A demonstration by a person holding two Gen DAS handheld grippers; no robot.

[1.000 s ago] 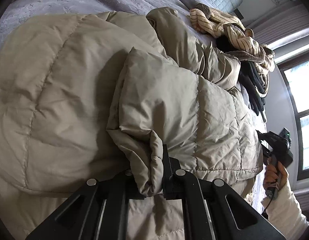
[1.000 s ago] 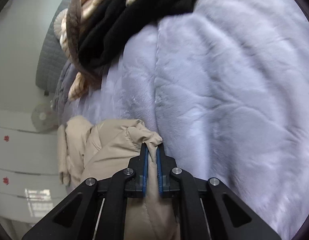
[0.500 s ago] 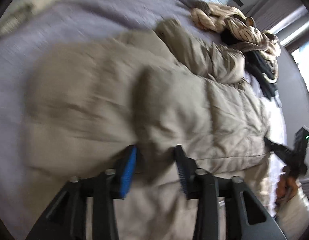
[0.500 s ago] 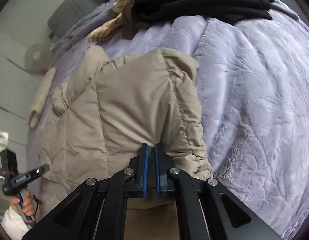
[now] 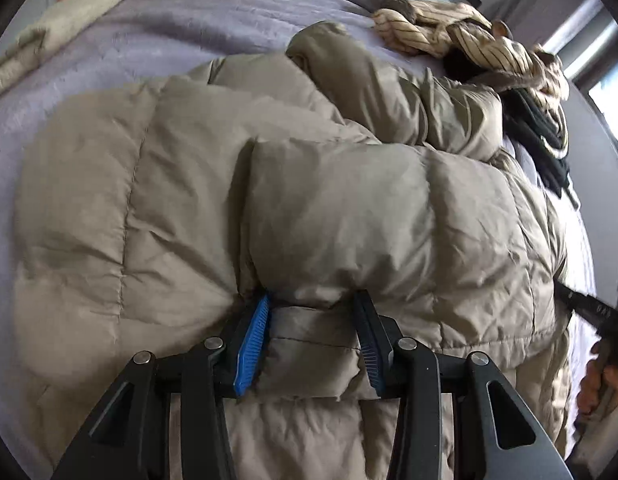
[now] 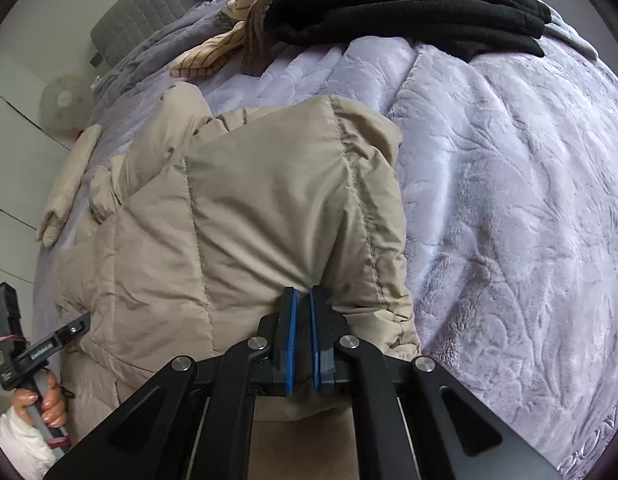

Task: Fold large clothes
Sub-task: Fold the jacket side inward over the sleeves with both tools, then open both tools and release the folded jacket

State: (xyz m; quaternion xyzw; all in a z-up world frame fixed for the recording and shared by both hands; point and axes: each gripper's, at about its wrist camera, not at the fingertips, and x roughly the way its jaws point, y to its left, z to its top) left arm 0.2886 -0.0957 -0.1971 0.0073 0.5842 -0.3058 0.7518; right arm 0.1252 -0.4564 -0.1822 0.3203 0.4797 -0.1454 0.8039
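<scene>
Now beige puffer coat [image 5: 329, 208] folded, quilted, rumpled.

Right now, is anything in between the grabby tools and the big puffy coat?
Nothing visible. The left tool is open, its fingers straddling a fold of the beige puffer coat. The right tool is shut on the coat's edge.

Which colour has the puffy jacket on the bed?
The puffy jacket is beige, a khaki tan; the left wrist view shows it best.
</scene>
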